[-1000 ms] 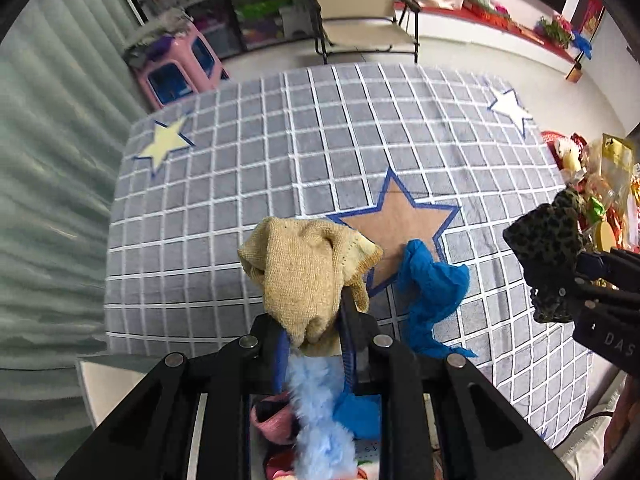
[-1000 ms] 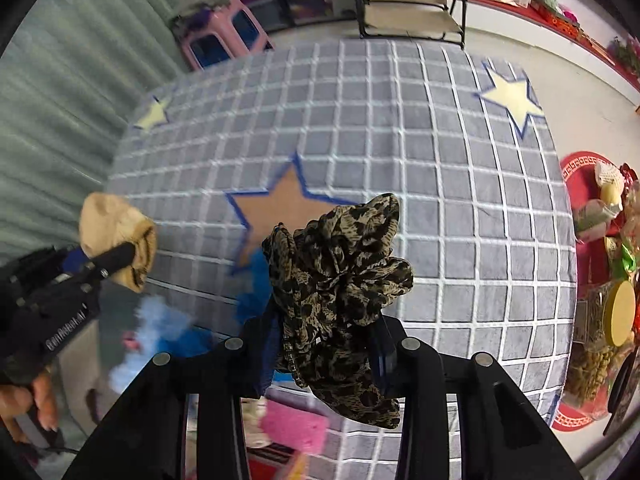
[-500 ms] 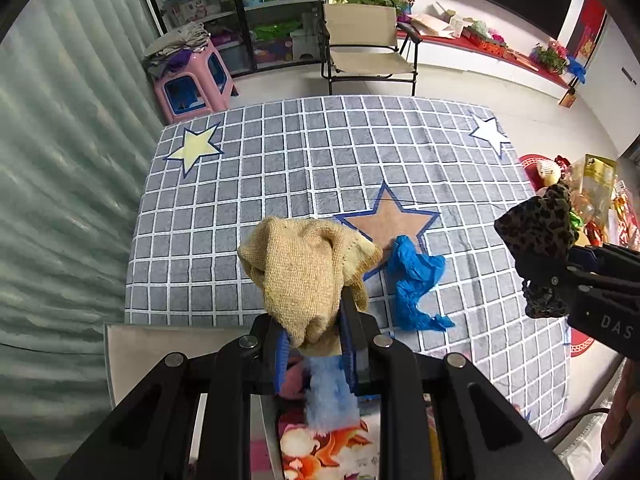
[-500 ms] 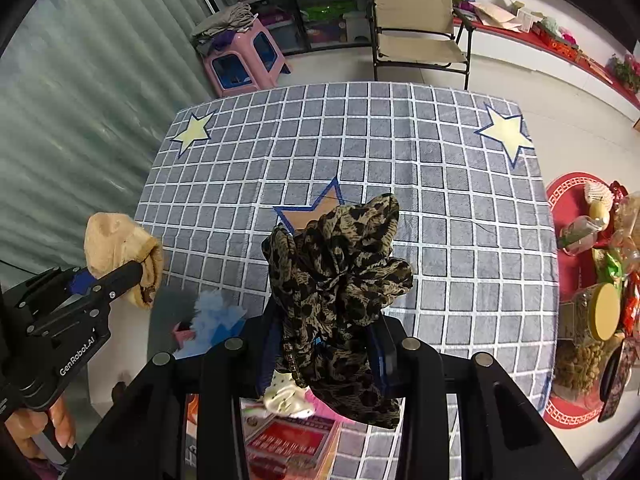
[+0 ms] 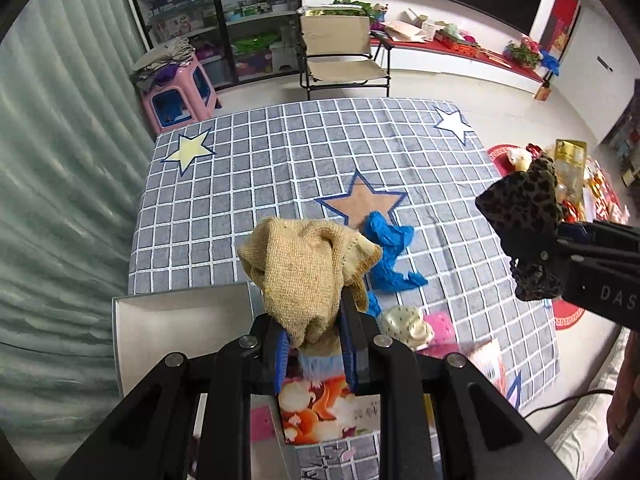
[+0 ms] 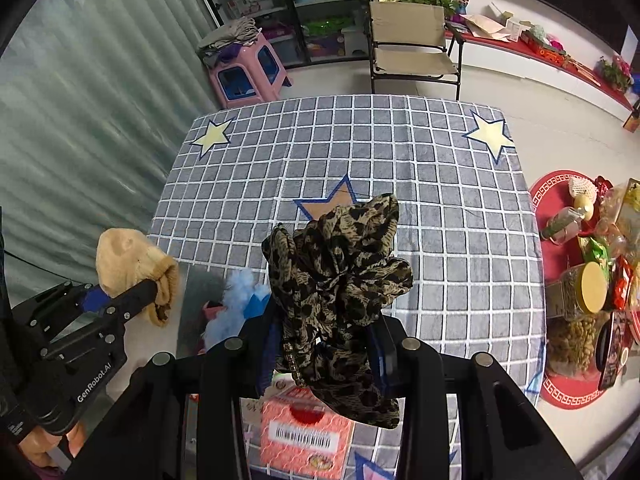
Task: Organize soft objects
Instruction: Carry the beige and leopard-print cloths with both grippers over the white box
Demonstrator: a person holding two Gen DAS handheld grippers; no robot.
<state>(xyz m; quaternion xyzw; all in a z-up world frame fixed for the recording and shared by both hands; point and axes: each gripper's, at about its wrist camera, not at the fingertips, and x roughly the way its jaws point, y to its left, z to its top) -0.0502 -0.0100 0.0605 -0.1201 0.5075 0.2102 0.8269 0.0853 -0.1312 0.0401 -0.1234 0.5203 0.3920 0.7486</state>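
Left wrist view: I am clamping my left gripper (image 5: 314, 344) on the tan knit cloth (image 5: 306, 268), raised above the checked cloth (image 5: 256, 184). My right gripper (image 6: 326, 354) is gripping the leopard scrunchie (image 6: 340, 276). Step in hand: carrying both items. Next move, I judge: lowering them toward the grey tray (image 5: 176, 328) at 8 o'clock, then releasing.

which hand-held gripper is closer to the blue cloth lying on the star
Left. The left hand-held gripper, shut on the tan knit cloth, is raised just beside the blue cloth. The right hand-held gripper, holding the leopard scarf, is farther off to the right.
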